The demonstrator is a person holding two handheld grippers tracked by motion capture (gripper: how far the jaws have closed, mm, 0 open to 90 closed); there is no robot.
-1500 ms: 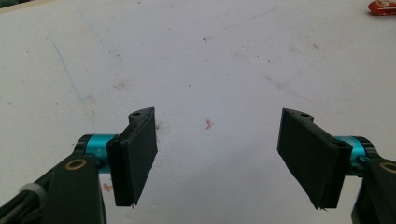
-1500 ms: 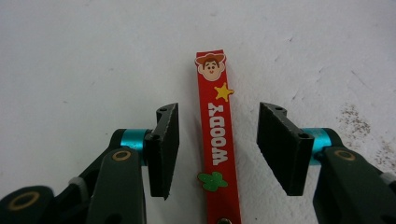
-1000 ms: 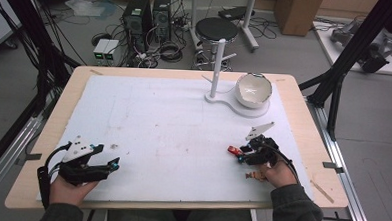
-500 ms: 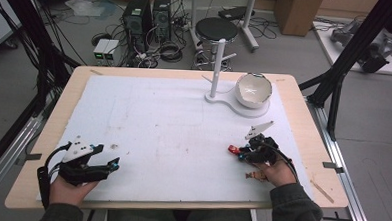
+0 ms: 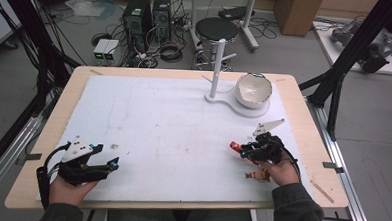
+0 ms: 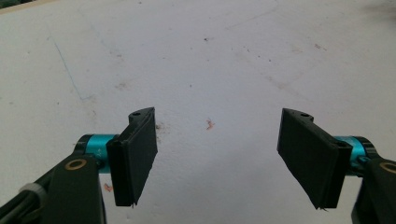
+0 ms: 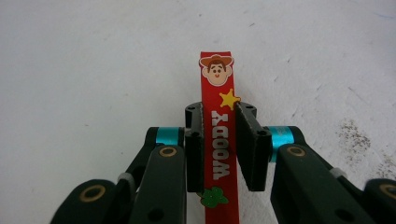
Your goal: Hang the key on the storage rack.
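Red strip, printed with a cartoon cowboy face, a yellow star, the letters WOODY and a green blot, is pinched between the two black jaws of the right gripper. In the right gripper view the pads press on its long edges about halfway along, and the end with the face juts out past the jaw tips toward 12 o'clock. Those jaws have just been closing, with the strip between them. From the high view the same gripper sits at about 4 o'clock on the white table mat, held low in the person's right hand, with the red tip of the strip pointing toward 9 o'clock. Whether the strip rests on the mat or hangs just above it I cannot tell from here.

Just beside that hand, toward 6 o'clock of the gripper, lies a small brown-and-orange figure, too small to make out.

Left gripper rests at about 8 o'clock on the mat in the left hand. Its jaws stand spread wide over bare, lightly stained mat, with nothing between them.

At about 1 o'clock a white bowl sits on a white base plate that also carries an upright white post.
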